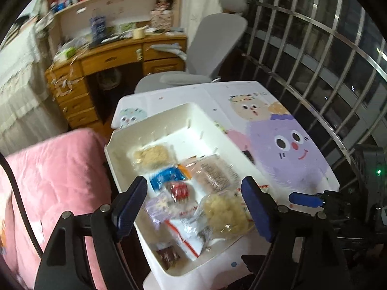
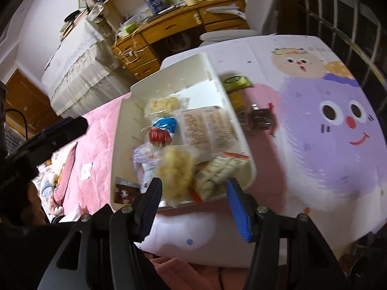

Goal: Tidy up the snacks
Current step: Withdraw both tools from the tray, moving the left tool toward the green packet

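A: Where are the snacks being kept?

B: Most of them are being held in the white bin [image 1: 169, 130], which is resting on the table [image 1: 302, 169] with the cartoon print, at its left side, beside the pink blanket [image 1: 53, 169]. A pale crumbly snack in clear wrap [image 1: 152, 155] is lying toward the far part of the bin. A blue packet [image 1: 167, 177] and a red-wrapped sweet [image 1: 179, 191] are lying in the middle. A large clear pack with printed text [image 2: 205, 126] is lying at the right wall of the bin.

A: Is anything being left outside the bin?

B: Yes. A green packet [image 2: 235, 81] and a dark wrapped sweet [image 2: 261, 118] are lying on the table just to the right of the bin.

A: How are the tongs being held?

B: The left gripper [image 1: 194, 207] is being held over the near part of the bin with its jaws apart, and nothing is being pressed between them. The right gripper [image 2: 193, 200] is being held over the near edge of the bin, also with jaws parted. A yellow puffy snack bag [image 2: 175, 169] is seen between its fingers [image 2: 238, 207], but the view is blurred and no pad is seen pressing on it.
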A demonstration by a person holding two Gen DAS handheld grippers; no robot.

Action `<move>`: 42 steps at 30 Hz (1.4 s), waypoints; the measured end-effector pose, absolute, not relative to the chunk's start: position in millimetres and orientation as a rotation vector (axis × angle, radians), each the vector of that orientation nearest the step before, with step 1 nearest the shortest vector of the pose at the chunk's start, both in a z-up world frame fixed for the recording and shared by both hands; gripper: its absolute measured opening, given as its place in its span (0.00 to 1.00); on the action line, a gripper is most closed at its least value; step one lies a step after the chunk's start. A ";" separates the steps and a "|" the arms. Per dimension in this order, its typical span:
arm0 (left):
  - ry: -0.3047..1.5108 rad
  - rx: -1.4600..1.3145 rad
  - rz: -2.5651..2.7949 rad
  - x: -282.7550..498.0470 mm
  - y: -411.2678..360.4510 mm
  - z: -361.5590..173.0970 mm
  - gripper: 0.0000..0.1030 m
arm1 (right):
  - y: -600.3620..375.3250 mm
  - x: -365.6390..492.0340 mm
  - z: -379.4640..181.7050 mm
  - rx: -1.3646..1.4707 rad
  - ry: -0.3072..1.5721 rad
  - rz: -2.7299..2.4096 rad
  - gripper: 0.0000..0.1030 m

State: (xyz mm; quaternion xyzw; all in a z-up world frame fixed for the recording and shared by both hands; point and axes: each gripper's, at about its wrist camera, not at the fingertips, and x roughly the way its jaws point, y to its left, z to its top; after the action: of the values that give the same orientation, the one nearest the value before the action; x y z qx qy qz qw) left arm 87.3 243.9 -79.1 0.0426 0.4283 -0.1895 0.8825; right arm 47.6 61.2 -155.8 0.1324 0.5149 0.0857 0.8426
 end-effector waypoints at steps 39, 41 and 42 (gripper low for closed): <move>1.336 0.696 -0.553 312.8 17.8 -156.5 0.77 | -5.1 137.6 -221.4 -0.591 0.949 0.503 0.67; 1.378 0.723 -0.525 325.8 13.9 -171.5 0.77 | -3.6 144.2 -227.7 -0.600 0.938 0.543 0.67; 1.413 0.735 -0.497 334.6 12.9 -182.1 0.77 | -2.5 146.7 -230.4 -0.601 0.934 0.558 0.67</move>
State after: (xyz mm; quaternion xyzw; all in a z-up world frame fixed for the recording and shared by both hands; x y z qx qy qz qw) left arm 334.6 12.9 -182.1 0.3263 0.6274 -0.2207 0.6717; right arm 146.7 -2.5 -230.4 -0.2814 0.4373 0.2615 0.8131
